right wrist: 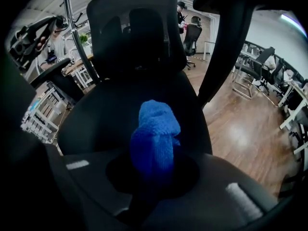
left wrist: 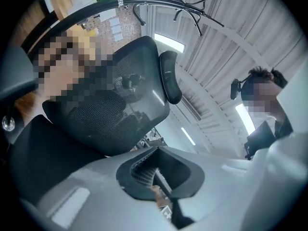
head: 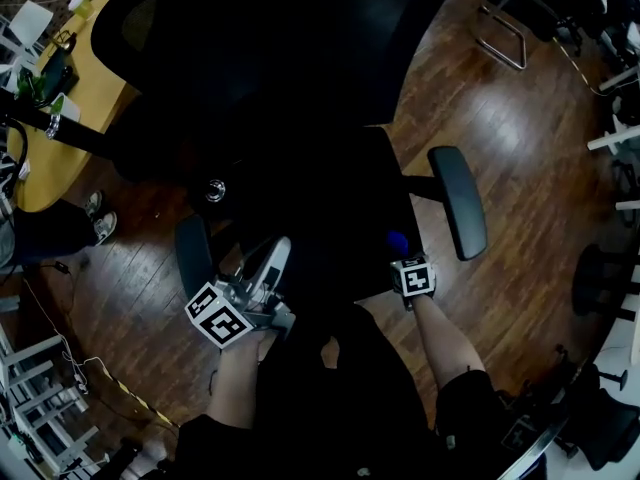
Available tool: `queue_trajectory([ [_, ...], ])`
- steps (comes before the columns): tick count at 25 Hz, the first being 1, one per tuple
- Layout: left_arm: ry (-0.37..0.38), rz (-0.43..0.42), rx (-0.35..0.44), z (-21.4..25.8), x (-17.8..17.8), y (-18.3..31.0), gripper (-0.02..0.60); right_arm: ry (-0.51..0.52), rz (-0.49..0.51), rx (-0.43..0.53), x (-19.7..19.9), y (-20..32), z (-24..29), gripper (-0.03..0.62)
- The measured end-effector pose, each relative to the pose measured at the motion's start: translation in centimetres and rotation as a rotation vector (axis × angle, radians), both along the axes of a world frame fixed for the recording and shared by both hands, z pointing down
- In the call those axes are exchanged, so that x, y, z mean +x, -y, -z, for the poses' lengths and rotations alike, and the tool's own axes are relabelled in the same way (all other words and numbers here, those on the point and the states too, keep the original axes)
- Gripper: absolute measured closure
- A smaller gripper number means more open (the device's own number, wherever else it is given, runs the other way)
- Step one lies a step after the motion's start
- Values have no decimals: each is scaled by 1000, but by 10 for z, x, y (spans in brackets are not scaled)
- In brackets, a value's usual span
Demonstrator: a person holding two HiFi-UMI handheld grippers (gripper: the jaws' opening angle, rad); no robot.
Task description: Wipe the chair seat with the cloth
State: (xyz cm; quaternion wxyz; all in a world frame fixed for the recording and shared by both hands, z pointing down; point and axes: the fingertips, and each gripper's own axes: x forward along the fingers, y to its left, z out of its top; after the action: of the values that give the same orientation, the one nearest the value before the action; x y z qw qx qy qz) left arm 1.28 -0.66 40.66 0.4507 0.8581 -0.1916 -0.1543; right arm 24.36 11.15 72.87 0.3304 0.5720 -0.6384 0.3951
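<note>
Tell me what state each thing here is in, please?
Cloth, bunched up, clamped in the right gripper.
Right gripper, shut on the cloth, at the seat's front.
Left gripper, shut, holding nothing.
Seat, bare; whether the cloth touches it cannot be told.

Head view: high above, facing steeply down on the chair (head: 300, 118). Seat (head: 330, 193) at frame centre, left gripper (head: 268, 268) and right gripper (head: 402, 253) at lower centre.

Left gripper view: low and very near, tipped up at the backrest (left wrist: 115, 105); ceiling (left wrist: 221, 81) at right.

Right gripper view: low over the seat (right wrist: 106, 114), facing the backrest (right wrist: 139, 37), cloth (right wrist: 154, 138) close at centre.

Backrest shared by all three views; seat by head and right gripper views.
</note>
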Motion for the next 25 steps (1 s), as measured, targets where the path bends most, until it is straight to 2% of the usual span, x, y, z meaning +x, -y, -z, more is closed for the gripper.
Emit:
queue_trajectory([
  [2,-30,11,-9,6,-5,-1,589,24,-14,19,-8,4,9,559],
  [5,-24,15,15,25,-11,-2,589,118,-1,182,-37,39,61,559],
  [8,-31,34,65,62,-19,5,589,264,30,374,-74,81,151,557],
  [11,-21,43,119,101,-22,8,589,382,80,541,-101,103,248,557],
  [17,-14,12,250,171,-22,-13,589,618,185,827,-138,90,418,557],
  [20,-23,9,298,187,-25,-22,589,726,240,905,-153,76,462,559],
  [23,-23,8,318,192,-22,-35,589,744,291,928,-161,60,472,557],
  [25,-26,21,321,195,-17,-39,589,760,279,925,-157,57,474,559],
])
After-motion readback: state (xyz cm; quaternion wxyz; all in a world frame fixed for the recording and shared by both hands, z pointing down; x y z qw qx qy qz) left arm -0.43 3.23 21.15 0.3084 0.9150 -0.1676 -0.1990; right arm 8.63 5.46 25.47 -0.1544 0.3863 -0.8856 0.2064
